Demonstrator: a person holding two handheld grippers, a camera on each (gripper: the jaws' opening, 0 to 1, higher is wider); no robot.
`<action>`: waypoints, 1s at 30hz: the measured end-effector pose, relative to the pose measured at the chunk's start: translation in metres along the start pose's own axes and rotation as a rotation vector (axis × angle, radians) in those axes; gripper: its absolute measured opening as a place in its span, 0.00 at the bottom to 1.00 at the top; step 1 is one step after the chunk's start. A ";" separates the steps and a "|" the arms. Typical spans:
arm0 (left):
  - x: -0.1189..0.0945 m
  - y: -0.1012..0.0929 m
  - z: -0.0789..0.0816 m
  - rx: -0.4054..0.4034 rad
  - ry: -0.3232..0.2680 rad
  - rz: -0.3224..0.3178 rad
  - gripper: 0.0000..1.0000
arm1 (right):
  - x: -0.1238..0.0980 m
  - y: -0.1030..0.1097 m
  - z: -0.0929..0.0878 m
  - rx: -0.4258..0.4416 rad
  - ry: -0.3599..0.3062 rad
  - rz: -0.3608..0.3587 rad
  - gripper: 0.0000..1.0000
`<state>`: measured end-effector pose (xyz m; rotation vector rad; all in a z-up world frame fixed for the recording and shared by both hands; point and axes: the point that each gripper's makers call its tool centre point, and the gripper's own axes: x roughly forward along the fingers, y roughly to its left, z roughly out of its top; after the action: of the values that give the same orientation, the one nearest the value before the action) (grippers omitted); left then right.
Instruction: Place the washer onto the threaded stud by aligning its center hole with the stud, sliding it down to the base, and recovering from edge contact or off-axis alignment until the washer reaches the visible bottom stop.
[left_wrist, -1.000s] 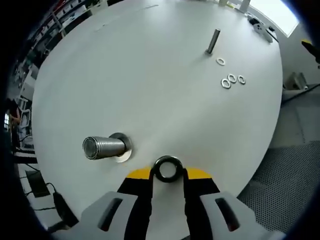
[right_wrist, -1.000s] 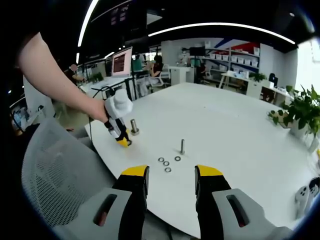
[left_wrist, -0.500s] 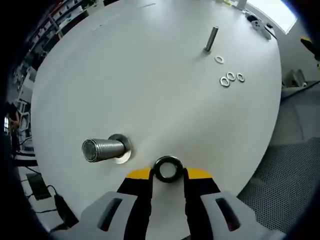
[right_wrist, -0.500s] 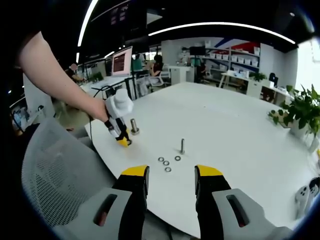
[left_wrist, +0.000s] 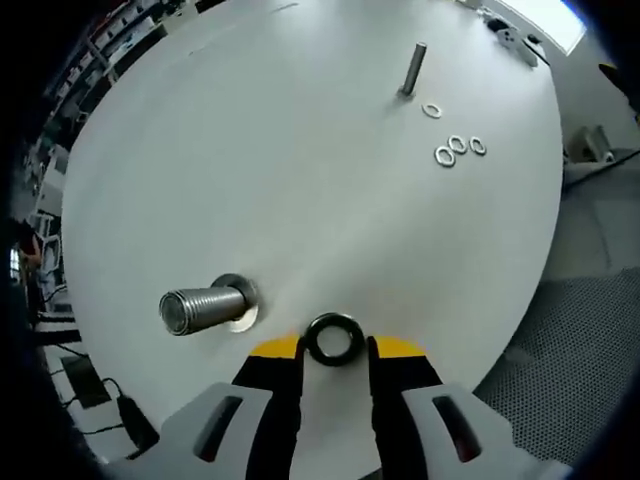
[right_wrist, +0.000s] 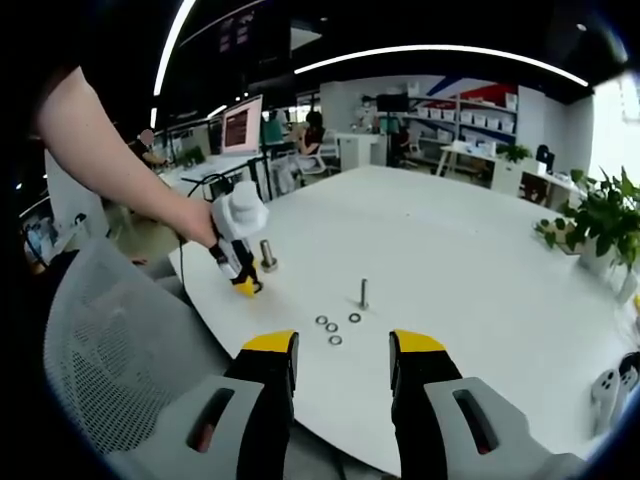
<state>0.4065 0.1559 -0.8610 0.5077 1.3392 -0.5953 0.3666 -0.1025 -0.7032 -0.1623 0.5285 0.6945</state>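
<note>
Dark metal washer (left_wrist: 333, 340) pinched between the yellow-tipped jaws of the left hand-held gripper (left_wrist: 334, 349), just beside the threaded stud (left_wrist: 202, 307).
In the left gripper view the washer is held with its hole facing the camera, above the white surface (left_wrist: 300, 180) near its edge; the stud stands to the left of it on a flat base, apart from the washer. Farther across the surface stands a thinner stud (left_wrist: 412, 68), with four loose washers (left_wrist: 455, 144) lying near it. In the right gripper view the right hand-held gripper (right_wrist: 341, 352) hangs released, jaws spread and holding nothing, near the surface edge, and a person's hand (right_wrist: 198, 222) grips the left tool at the thick stud. A mesh chair (right_wrist: 110, 350) stands at the left.
</note>
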 end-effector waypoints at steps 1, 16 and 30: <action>0.000 0.001 0.001 -0.025 -0.006 -0.003 0.24 | 0.000 0.000 0.000 0.000 0.001 0.000 0.39; 0.005 0.008 0.002 -0.028 -0.051 0.007 0.19 | 0.000 -0.001 0.000 0.000 0.000 -0.004 0.38; 0.003 0.008 0.003 0.000 -0.055 0.006 0.19 | 0.000 -0.002 -0.001 0.003 0.002 -0.005 0.38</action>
<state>0.4142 0.1601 -0.8639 0.4922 1.2849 -0.6003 0.3674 -0.1041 -0.7037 -0.1612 0.5306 0.6885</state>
